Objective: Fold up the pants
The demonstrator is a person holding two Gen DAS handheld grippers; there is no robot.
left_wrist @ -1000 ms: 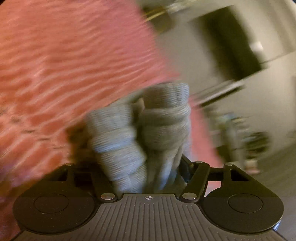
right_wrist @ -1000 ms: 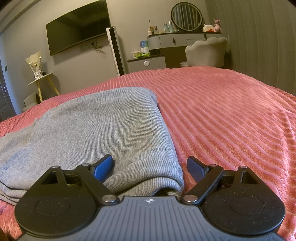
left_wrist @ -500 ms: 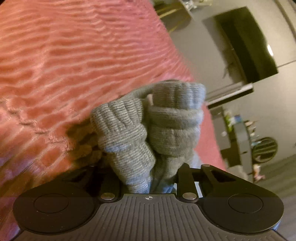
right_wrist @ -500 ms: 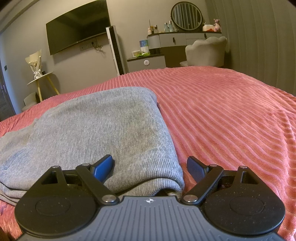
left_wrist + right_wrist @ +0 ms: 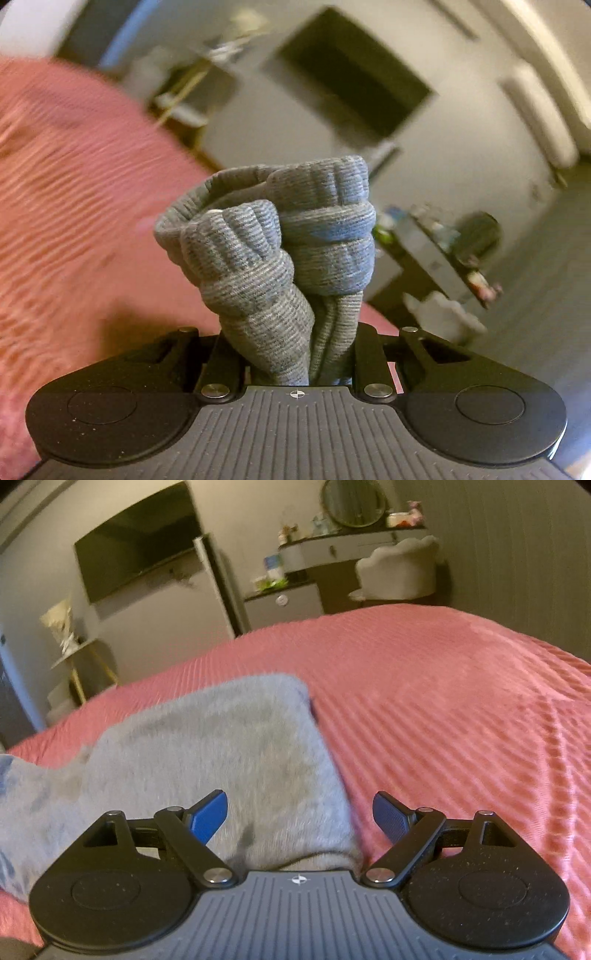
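Note:
The grey knit pants (image 5: 207, 760) lie folded on the pink ribbed bedspread (image 5: 443, 701). My right gripper (image 5: 299, 814) is open, its blue pads astride the near corner of the folded pants, just above the fabric. My left gripper (image 5: 295, 332) is shut on the bunched ribbed cuffs of the pants (image 5: 280, 251) and holds them up off the bedspread (image 5: 66, 206); its fingertips are hidden by the cloth. The left wrist view is blurred.
A dark wall TV (image 5: 140, 542), a white fridge-like cabinet (image 5: 214, 587), a side table with a bouquet (image 5: 70, 642), a dresser with round mirror (image 5: 351, 550) and a pale chair (image 5: 402, 568) stand beyond the bed's far edge.
My left gripper has swung up and round with the cuffs, so the room now fills its view. My right gripper has risen and tilted a little, still open over the pants' corner.

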